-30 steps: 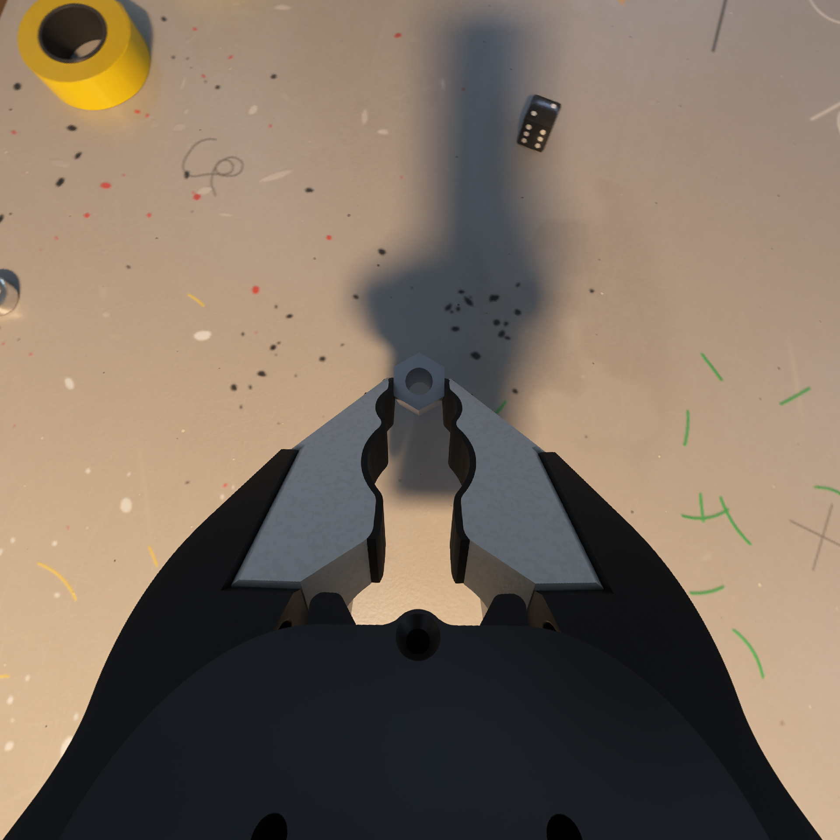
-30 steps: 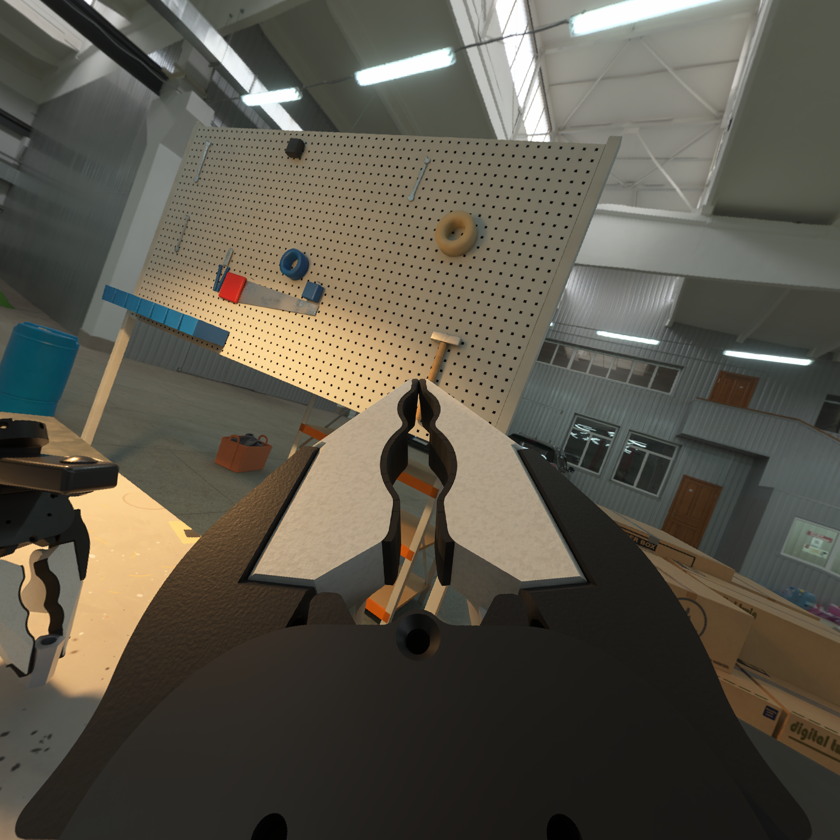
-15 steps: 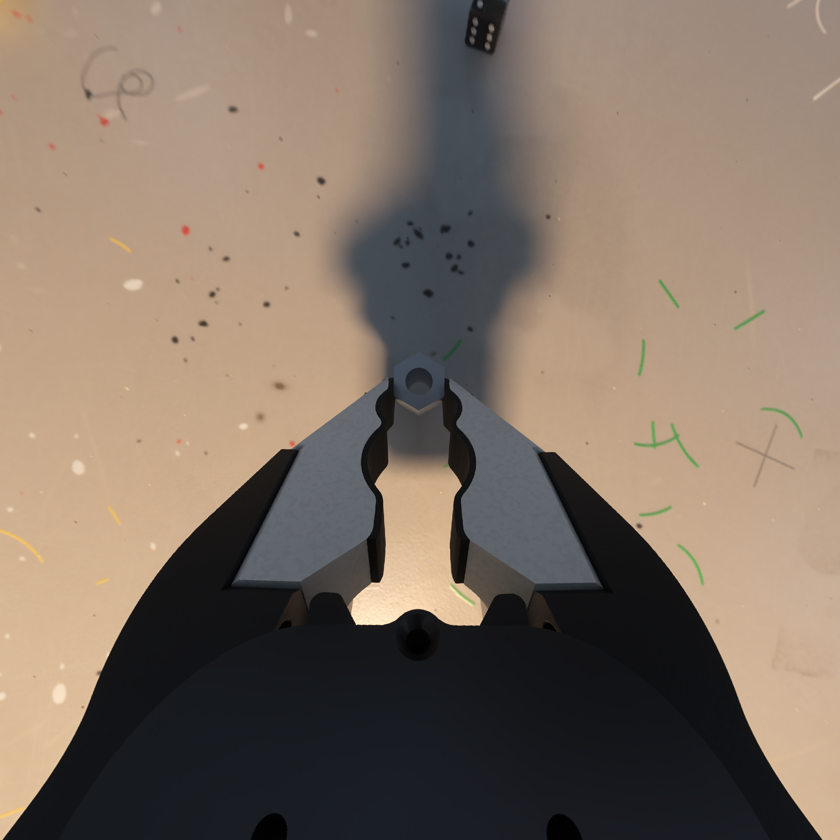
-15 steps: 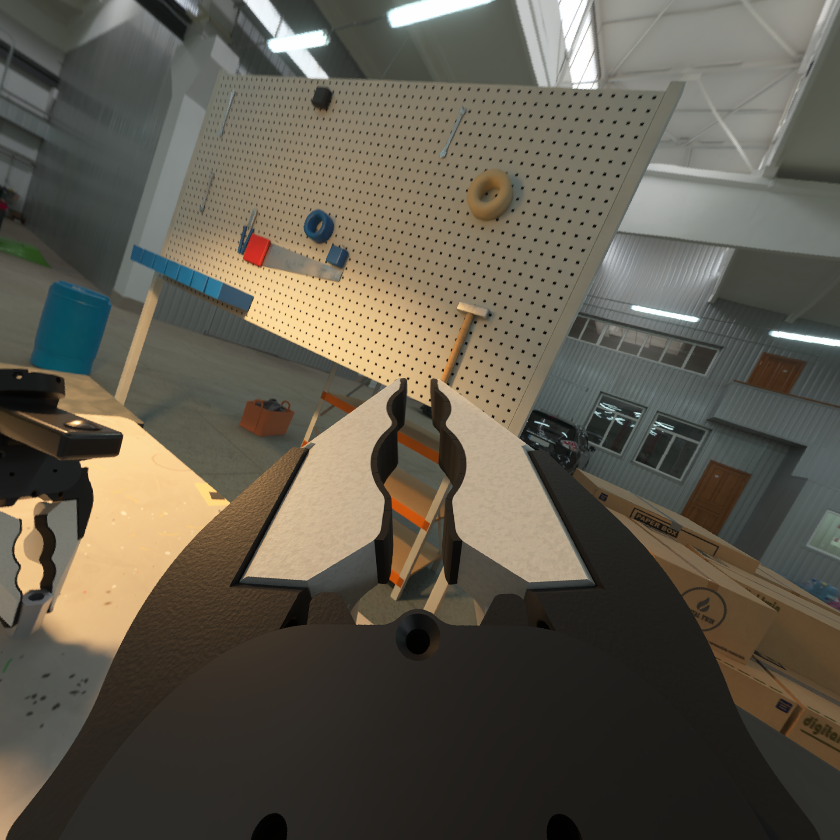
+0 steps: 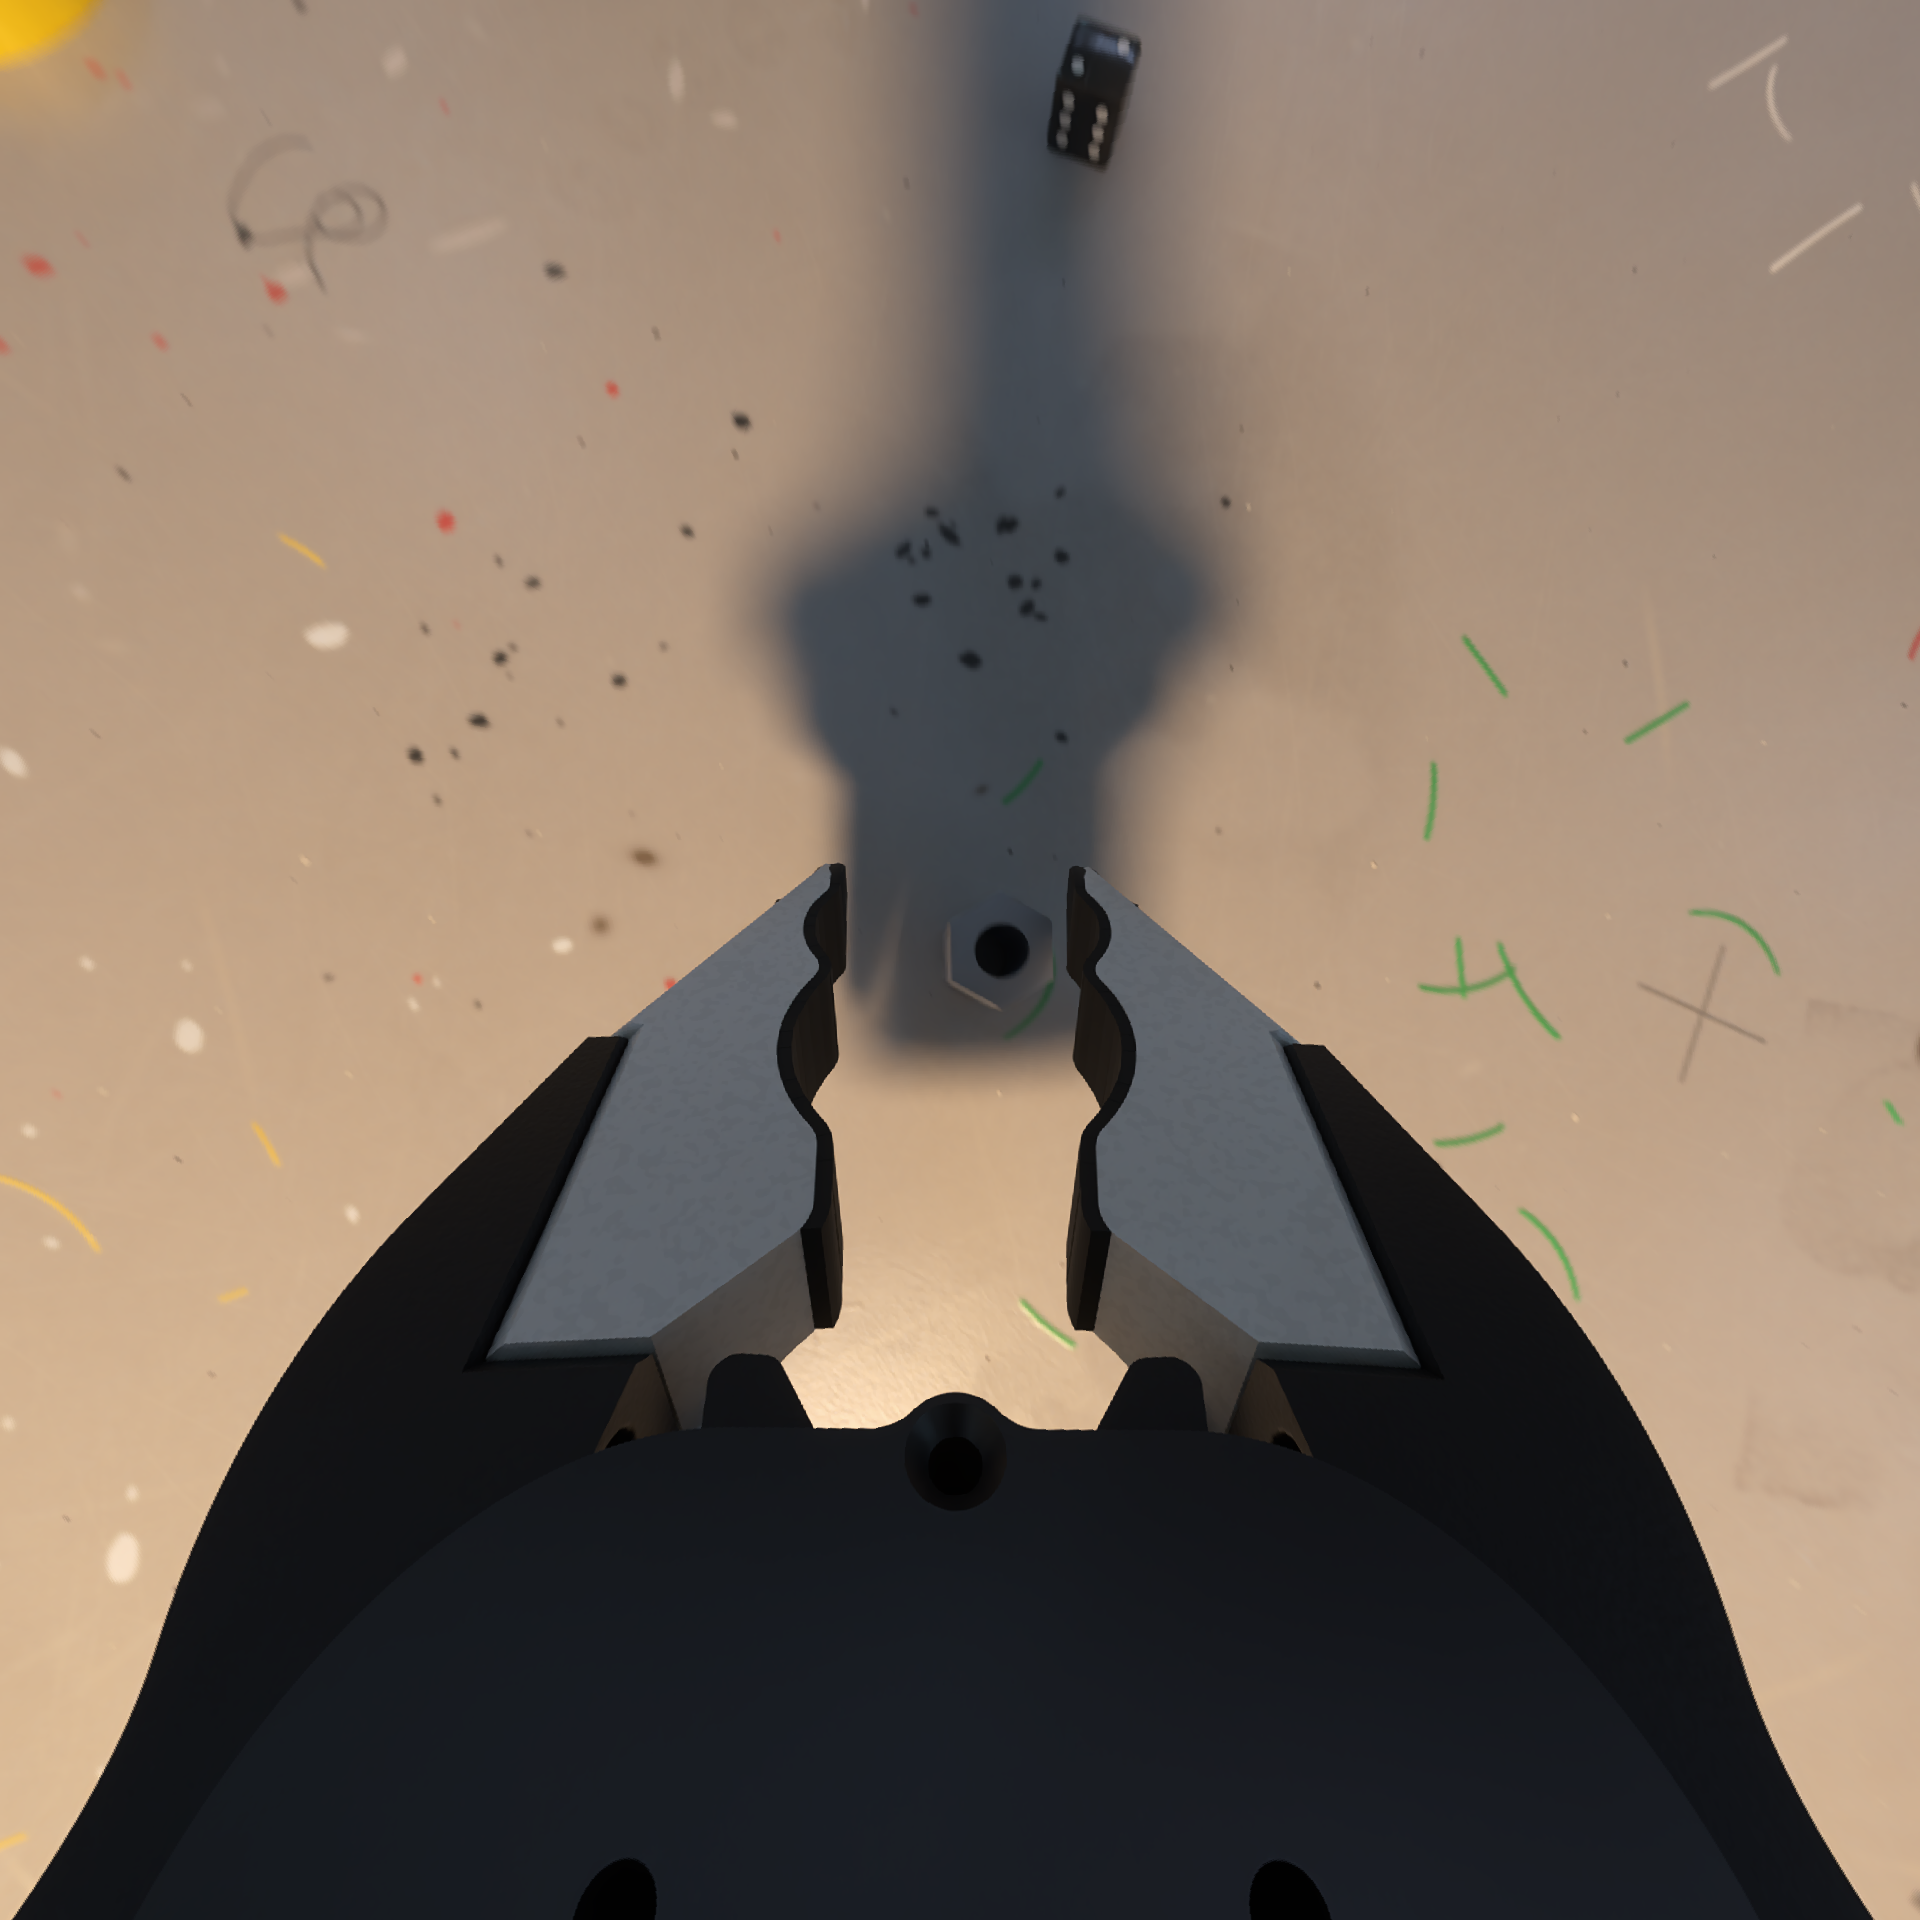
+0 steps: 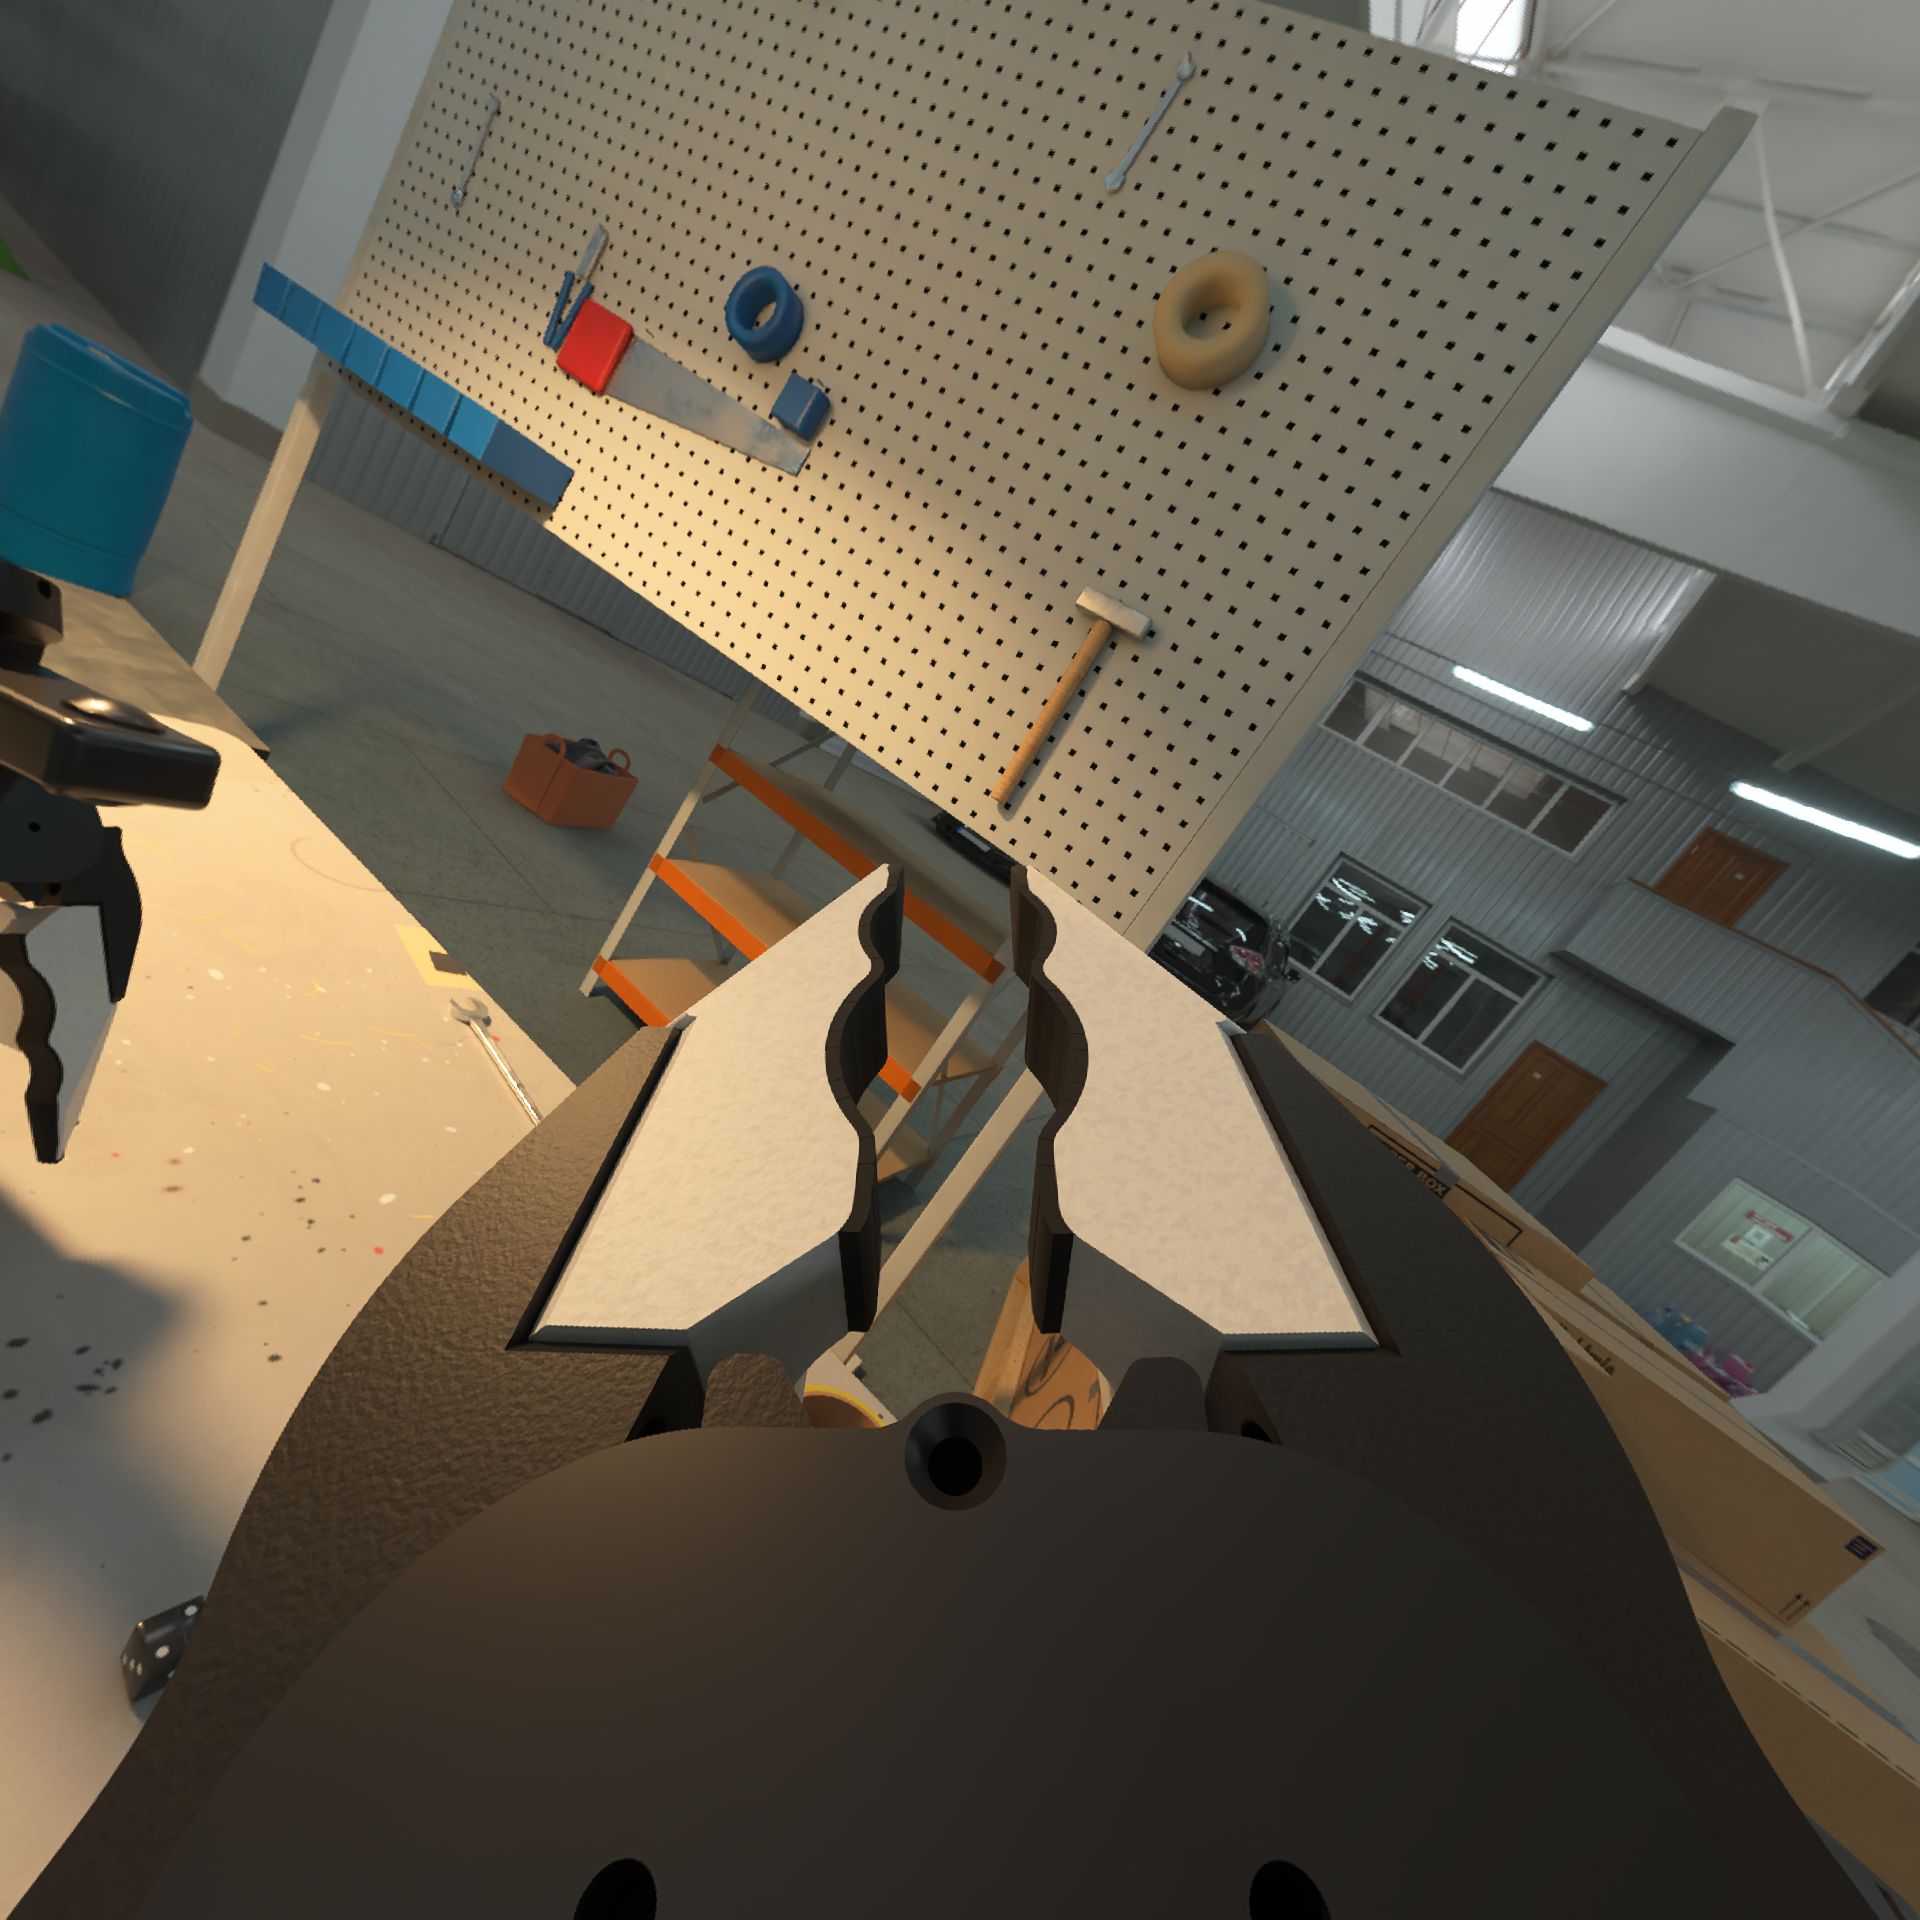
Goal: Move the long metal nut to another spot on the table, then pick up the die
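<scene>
In the left wrist view the long metal nut (image 5: pixel 1000 951) stands on end on the table, seen from above, in my gripper's shadow. My left gripper (image 5: pixel 958 894) is open and empty, above the nut, with its fingertips to either side and apart from it. The black die (image 5: pixel 1093 99) lies farther ahead near the top edge. My right gripper (image 6: pixel 956 888) is open and empty, held off the table and pointing at a pegboard. The right wrist view also shows the left gripper (image 6: pixel 52 987) at the left edge and the die (image 6: pixel 161 1647) at the lower left. The nut is out of that view.
A yellow tape roll (image 5: pixel 21 26) shows at the top left corner. A wrench (image 6: pixel 499 1049) lies near the table's far edge. Beyond the table stand a pegboard (image 6: pixel 935 416) with tools, a blue barrel (image 6: pixel 83 457) and cardboard boxes (image 6: pixel 1662 1455).
My left gripper carried the nut nearer, then opened and let it go; the nut now stands on the table. My right gripper opened from shut and shifted, bringing the die into view.
</scene>
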### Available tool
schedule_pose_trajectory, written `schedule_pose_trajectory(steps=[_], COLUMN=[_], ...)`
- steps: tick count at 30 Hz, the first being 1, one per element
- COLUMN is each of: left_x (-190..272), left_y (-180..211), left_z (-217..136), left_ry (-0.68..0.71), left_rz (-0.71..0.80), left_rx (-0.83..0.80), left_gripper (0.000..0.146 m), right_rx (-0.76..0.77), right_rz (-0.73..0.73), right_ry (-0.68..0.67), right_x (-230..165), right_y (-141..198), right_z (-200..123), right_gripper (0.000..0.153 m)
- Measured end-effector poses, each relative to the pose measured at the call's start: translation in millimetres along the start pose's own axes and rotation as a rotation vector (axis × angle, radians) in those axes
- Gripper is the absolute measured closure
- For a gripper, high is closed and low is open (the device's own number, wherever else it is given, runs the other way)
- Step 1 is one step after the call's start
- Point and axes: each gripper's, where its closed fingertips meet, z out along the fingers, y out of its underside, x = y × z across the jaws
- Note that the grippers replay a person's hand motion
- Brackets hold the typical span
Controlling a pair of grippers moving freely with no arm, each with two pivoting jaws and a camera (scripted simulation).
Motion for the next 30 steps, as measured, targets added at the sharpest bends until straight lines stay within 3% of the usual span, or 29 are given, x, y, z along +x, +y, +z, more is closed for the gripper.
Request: schedule_pose_trajectory(steps=[9,13,19,23,30], left_x=[-9,-10,-14,-18,-17], left_y=[-38,-44,-46,-43,-42], left_z=[10,11,11,11,7], left_ry=[-0.056,-0.068,-0.078,-0.076,-0.077], left_rz=[0.09,0.096,0.095,0.076,0.083], left_rx=[0.175,0.201,0.233,0.234,0.233], left_gripper=[0.105,0.109,0.124,0.127,0.129], right_rx=[-0.083,-0.239,-0.714,-0.868,-1.095], right_rz=[0.017,0.024,0.216,0.16,0.107], right_ry=[-0.067,-0.26,-0.802,-0.957,-1.053], right_x=[-11,-41,-138,-182,-211], right_y=[24,57,141,184,225], right_z=[10,14,-14,-21,-41], right_gripper=[0.132,0.131,0.109,0.119,0.126])
